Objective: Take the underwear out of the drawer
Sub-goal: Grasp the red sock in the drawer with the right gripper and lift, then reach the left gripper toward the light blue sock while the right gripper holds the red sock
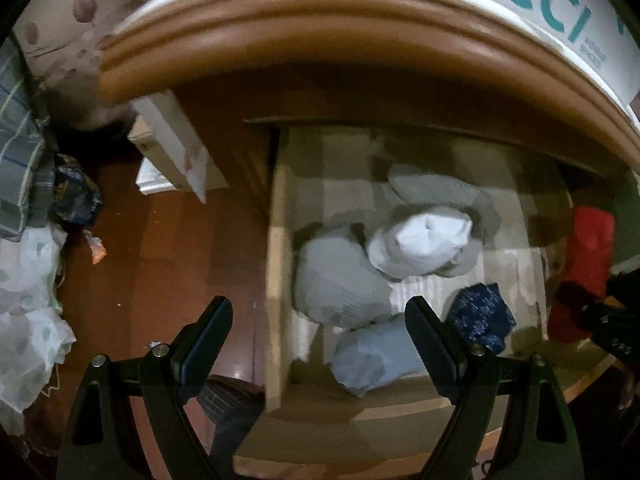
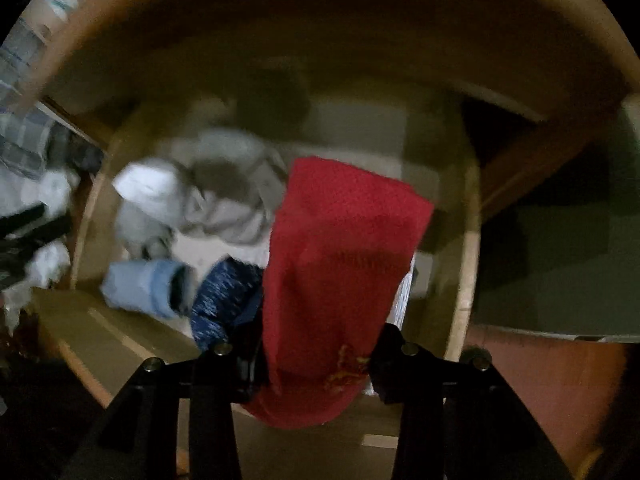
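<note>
Right wrist view: red underwear [image 2: 340,264], one piece, hanging lengthwise above the open drawer [image 2: 466,264], lifted clear so it can come out. Right gripper [image 2: 316,364]: jaws narrowed, clamped on the red cloth's lower end. Left gripper [image 1: 320,340]: jaws wide apart, empty, over the drawer's left wall. Remaining in the drawer: pale rolled bundles [image 1: 340,280], one dark blue piece [image 1: 482,316].

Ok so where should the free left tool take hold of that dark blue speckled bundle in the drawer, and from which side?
Come from above. The dark blue speckled fabric bundle lies in the open wooden drawer, near its front corner, with the pale blue fabric roll close alongside. Pinch its raised middle, with the open left tool closing across its narrow width.
</note>
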### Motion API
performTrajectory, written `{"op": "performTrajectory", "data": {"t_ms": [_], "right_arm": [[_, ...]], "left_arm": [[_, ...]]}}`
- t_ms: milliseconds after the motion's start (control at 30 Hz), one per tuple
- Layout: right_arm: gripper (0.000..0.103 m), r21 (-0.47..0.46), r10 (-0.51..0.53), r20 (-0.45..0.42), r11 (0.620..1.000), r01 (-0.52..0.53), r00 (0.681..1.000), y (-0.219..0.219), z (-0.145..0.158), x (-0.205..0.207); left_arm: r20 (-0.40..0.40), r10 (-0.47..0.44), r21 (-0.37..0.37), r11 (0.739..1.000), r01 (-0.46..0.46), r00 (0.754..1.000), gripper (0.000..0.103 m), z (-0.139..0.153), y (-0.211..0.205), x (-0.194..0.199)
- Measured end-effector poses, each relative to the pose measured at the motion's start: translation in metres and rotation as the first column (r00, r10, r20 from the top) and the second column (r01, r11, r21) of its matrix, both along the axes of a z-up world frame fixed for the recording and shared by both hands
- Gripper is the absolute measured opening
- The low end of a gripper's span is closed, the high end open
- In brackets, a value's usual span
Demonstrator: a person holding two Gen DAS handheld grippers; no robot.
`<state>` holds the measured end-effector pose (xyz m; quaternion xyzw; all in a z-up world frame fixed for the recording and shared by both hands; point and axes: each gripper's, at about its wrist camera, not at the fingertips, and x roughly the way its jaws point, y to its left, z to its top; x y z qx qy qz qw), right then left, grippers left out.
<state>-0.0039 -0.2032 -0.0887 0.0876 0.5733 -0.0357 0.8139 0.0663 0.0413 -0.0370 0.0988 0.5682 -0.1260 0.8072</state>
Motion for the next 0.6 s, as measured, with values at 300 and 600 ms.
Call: {"op": "performTrajectory", "data": {"t_ms": [300, 600], "right_arm": [[0.041, 0.004, -0.067, 0.292, 0.998, 0.069, 0.954, -0.023, 0.037, -0.040], [0.041, 0.135, -0.114, 0.261, 0.988, 0.080, 0.959, -0.039, 0.042, -0.047]], "left_arm": [[-0.130, -0.050, 0.014, 0.999, 0.052, 0.990, 0.087, -0.026, -0.026, 0.000], [-0.319, -0.078, 0.073, 0.992, 0.107, 0.945, 0.088, -0.068, -0.047, 0.014]]}}
